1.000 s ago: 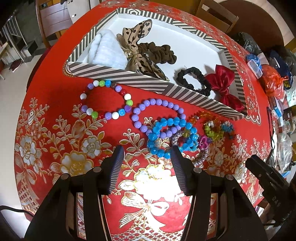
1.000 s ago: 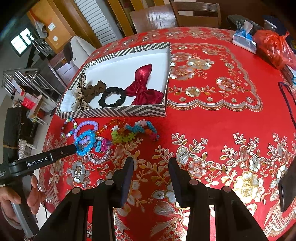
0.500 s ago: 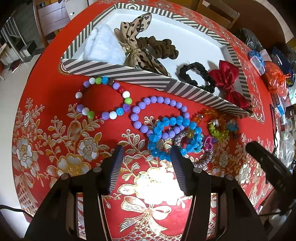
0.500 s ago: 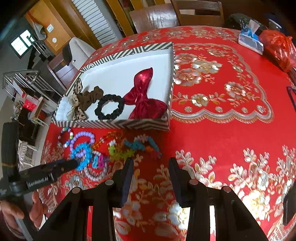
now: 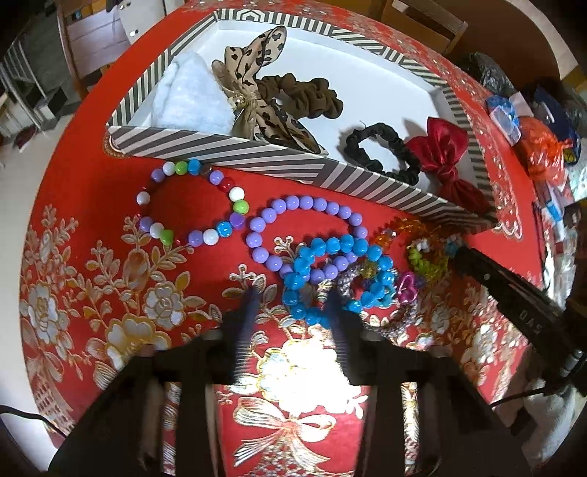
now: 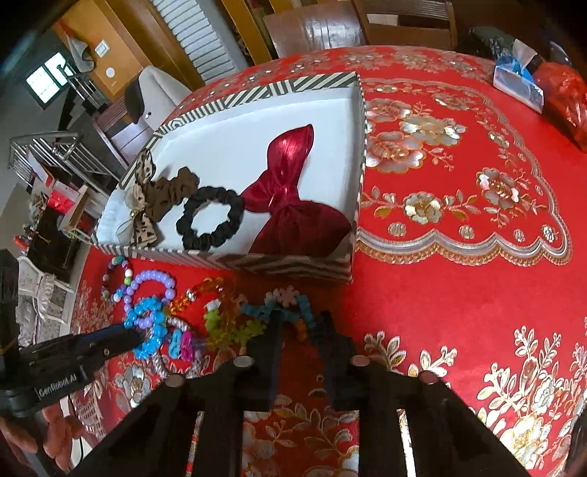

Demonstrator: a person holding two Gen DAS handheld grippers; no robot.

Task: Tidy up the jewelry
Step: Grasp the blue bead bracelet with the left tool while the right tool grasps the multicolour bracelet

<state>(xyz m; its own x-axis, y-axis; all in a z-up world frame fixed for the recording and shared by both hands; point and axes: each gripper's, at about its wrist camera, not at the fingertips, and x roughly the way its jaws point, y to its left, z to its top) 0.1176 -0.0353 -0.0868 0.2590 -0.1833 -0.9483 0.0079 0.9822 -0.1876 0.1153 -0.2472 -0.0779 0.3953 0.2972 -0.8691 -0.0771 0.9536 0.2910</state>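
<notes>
A striped box [image 5: 279, 161] [image 6: 293, 266] holds a red bow [image 5: 444, 157] [image 6: 290, 190], a black scrunchie [image 5: 381, 150] [image 6: 211, 222], a brown scrunchie [image 5: 304, 95], a leopard bow [image 5: 256, 91] and a white fluffy piece [image 5: 190, 99]. Bead bracelets lie in front of it: multicolour [image 5: 190, 201], purple [image 5: 304, 227], blue [image 5: 330, 279] [image 6: 148, 323], plus a tangle of small coloured ones [image 5: 425, 257] [image 6: 256, 315]. My left gripper [image 5: 291, 297] is open, fingertips straddling the blue bracelet's near edge. My right gripper [image 6: 299, 319] is open over the tangle's right end.
The red floral tablecloth [image 6: 458, 293] covers a round table. A tissue pack [image 6: 517, 82] and red bag [image 6: 565, 99] sit at the far right edge. Chairs [image 6: 323, 29] stand behind the table. The right gripper's body [image 5: 513, 293] shows at the left view's right.
Both grippers have moved forward and down toward the bracelets. The left fingertips now reach the blue bracelet; the right fingertips reach the coloured tangle.
</notes>
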